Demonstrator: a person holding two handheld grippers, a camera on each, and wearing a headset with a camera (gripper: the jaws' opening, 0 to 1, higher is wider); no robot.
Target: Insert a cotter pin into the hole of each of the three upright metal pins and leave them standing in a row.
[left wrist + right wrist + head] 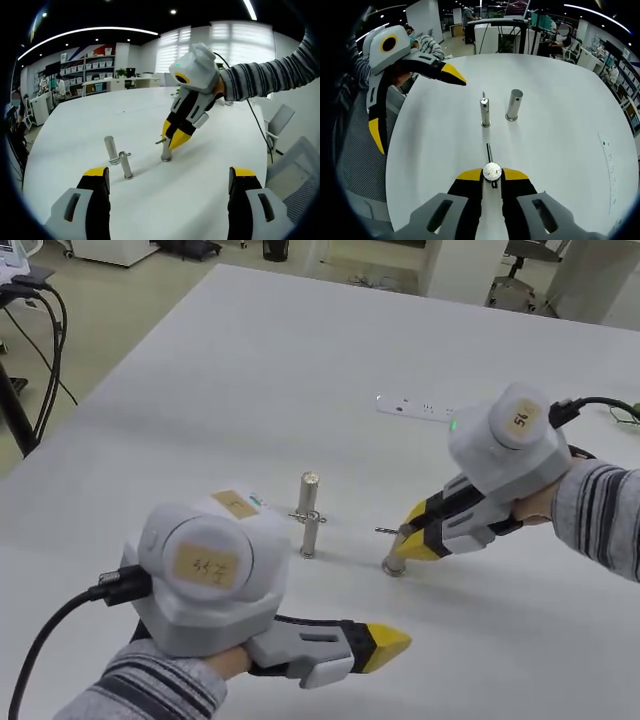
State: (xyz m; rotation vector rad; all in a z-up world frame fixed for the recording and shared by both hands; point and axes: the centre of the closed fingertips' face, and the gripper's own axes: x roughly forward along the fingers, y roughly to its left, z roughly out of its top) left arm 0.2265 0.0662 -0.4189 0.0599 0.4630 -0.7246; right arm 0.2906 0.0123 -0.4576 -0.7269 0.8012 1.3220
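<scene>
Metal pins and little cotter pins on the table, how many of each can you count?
metal pins: 3
cotter pins: 2
Total: 5

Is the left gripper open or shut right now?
Open: the left gripper shows its yellow-tipped jaws far apart, gripping nothing.

Office: desks (135, 82), swivel chairs (522, 262), shelves (95, 75).
</scene>
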